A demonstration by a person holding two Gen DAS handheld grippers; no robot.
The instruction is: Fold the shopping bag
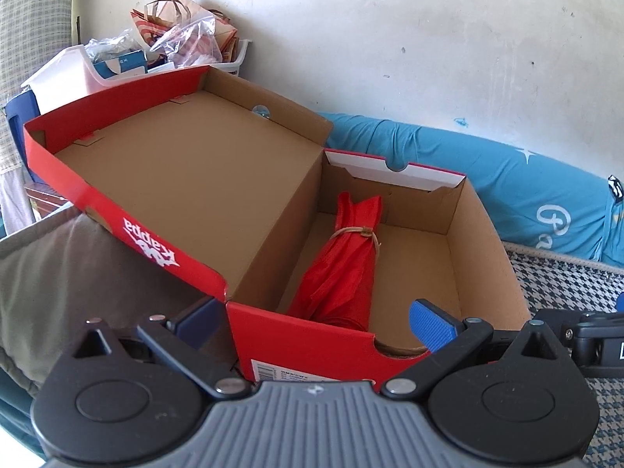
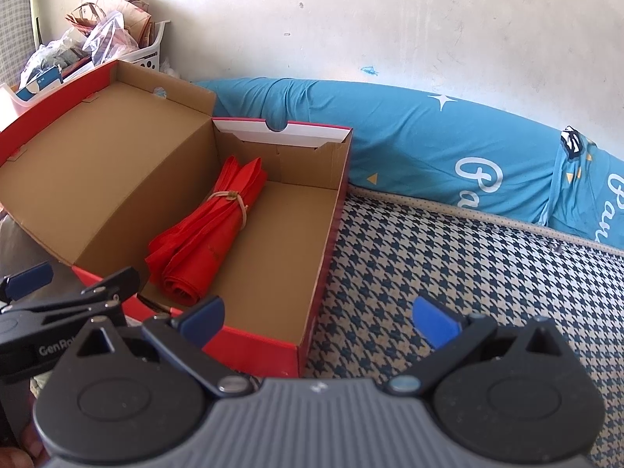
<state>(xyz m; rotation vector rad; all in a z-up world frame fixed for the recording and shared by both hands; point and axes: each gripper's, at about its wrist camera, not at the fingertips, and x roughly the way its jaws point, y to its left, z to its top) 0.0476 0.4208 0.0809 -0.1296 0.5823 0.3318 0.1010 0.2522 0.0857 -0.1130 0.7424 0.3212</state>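
Inside an open red shoebox (image 2: 319, 273), against its left wall, lies a rolled red shopping bag (image 2: 206, 234) tied with a rubber band (image 2: 234, 199), long axis running front to back; the right half is bare. Left gripper (image 1: 316, 323) and right gripper (image 2: 319, 319) both gape, holding nothing, at the near edge.

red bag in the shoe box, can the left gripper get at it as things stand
Probably yes. The box has its lid folded back, the red bag lies uncovered on its floor, and the left gripper hangs open at the near wall, which it would need to clear.
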